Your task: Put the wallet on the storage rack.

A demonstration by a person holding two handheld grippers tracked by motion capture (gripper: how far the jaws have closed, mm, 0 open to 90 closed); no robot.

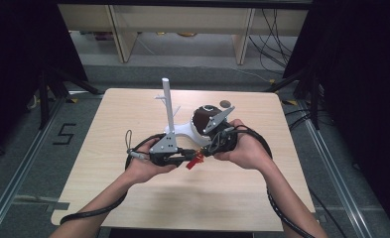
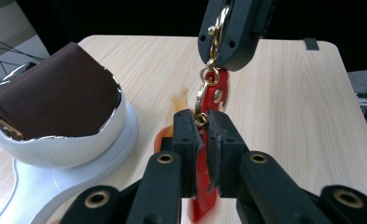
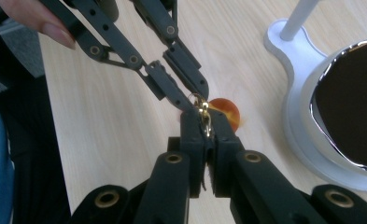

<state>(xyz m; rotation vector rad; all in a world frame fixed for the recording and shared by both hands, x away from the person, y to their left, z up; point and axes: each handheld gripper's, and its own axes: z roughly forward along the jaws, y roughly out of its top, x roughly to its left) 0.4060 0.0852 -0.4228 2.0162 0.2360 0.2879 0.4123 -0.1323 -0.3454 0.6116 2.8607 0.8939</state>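
A person's two hands meet at the centre of the high view over a light wooden surface (image 1: 133, 198), each holding a gripper. The left gripper (image 2: 200, 140) is clamped on a red keychain tag (image 2: 216, 91), which hangs between its black jaws low in the left gripper view; a gold clasp (image 2: 203, 95) runs up from the tag into the right gripper (image 3: 204, 135), whose jaws are pressed together on the clasp at the middle of the right gripper view. The tag shows as a small red piece (image 1: 194, 160) between the two hands, just above the surface. Just behind the grippers, toward the upper centre of the high view, stands a white stand (image 1: 182, 130) with an upright white post (image 1: 168, 101) and a shiny bowl holding a dark brown object (image 2: 55, 95), at the left of the left gripper view.
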